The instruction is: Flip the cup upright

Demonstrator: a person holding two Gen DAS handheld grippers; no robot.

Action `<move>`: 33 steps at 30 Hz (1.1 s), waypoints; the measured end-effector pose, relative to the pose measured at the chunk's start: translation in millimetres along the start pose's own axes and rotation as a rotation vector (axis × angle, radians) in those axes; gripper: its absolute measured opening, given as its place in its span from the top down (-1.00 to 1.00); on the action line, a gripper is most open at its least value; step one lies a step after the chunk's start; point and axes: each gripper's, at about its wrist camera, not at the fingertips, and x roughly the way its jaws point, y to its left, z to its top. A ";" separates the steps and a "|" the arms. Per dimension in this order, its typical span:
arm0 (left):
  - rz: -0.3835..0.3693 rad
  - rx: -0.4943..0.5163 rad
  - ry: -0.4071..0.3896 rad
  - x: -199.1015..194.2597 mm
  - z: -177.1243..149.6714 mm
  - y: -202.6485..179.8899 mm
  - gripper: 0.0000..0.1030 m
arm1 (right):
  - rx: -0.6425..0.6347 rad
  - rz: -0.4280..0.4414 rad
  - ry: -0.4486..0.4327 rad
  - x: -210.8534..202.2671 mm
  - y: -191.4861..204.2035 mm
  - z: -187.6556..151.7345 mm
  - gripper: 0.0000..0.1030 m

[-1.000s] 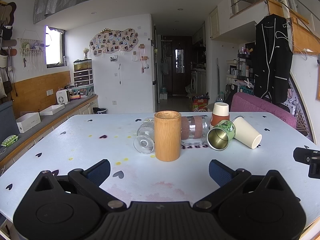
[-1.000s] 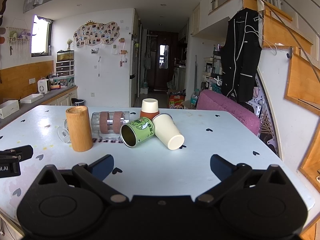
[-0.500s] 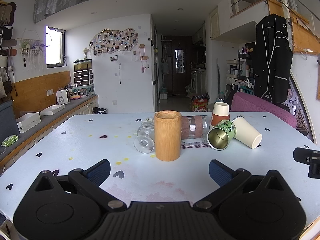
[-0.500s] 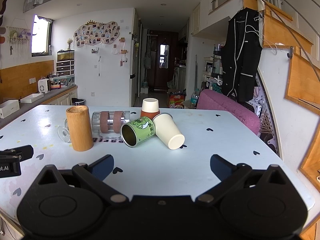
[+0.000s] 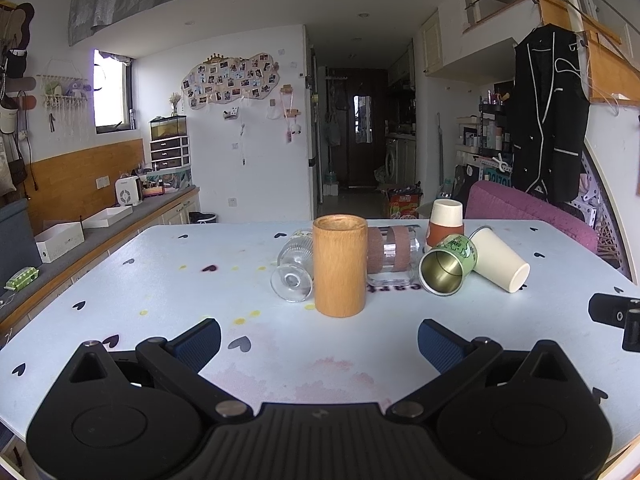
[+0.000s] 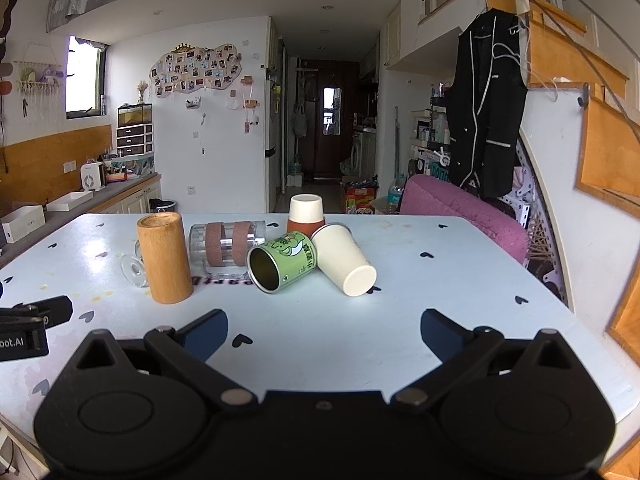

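Note:
Several cups sit mid-table. A wooden cup (image 5: 340, 266) (image 6: 164, 258) stands on end. A ribbed clear glass (image 5: 294, 270) (image 6: 134, 268) lies on its side behind it. A clear jar with brown bands (image 5: 390, 254) (image 6: 226, 242) lies on its side. A green tin cup (image 5: 448, 266) (image 6: 282, 260) lies with its mouth toward me. A cream paper cup (image 5: 500, 266) (image 6: 346, 266) lies beside it. A cream and brown cup (image 5: 445, 224) (image 6: 306, 216) stands upside down behind. My left gripper (image 5: 319, 340) and right gripper (image 6: 324, 330) are open and empty, short of the cups.
The white table (image 5: 160, 280) (image 6: 440, 272) has heart marks. A purple sofa (image 6: 464, 212) stands past its far right edge. A counter (image 5: 100, 232) with white boxes runs along the left wall. Part of the other gripper shows at each view's side (image 5: 616, 314) (image 6: 28, 320).

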 end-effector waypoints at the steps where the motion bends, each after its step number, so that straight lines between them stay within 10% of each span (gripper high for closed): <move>1: 0.002 0.000 0.001 -0.3 -0.1 -1.0 -1.00 | 0.003 0.002 0.005 2.0 -0.2 -1.7 -1.00; 16: -0.002 -0.016 0.064 18.5 -16.6 7.6 -1.00 | -0.016 0.126 0.012 74.5 -17.0 8.4 -1.00; 33: 0.007 -0.010 0.078 26.2 -20.5 12.6 -1.00 | -0.315 0.032 0.085 231.9 -40.8 51.0 -0.78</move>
